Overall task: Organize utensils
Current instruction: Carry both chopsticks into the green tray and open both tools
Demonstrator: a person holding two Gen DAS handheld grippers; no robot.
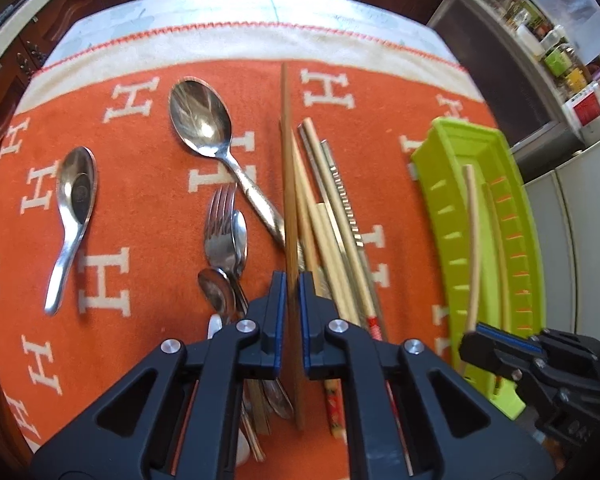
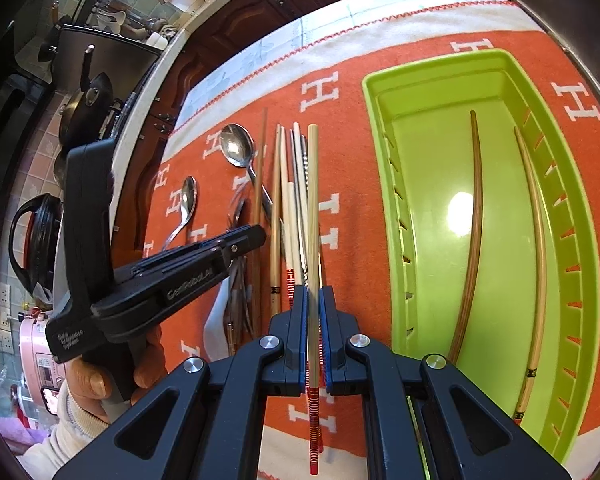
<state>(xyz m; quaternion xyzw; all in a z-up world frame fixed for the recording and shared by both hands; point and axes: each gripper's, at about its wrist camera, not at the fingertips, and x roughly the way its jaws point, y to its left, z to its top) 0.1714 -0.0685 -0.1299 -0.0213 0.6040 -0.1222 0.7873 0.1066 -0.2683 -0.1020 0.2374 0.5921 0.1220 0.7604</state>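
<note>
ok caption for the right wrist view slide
Right gripper clamps a pale chopstick beside the green tray already holding two chopsticks.

large white letters "h" repeat in rows across the orange cloth point(image 1: 148, 184) that covers the tabletop, seen in both wrist views. in the right wrist view the left gripper point(image 2: 256, 236) carries raised lettering along its side that seems to read "genrobot.ai", though it is faint. small white print on its handle is too blurred to read.
</note>
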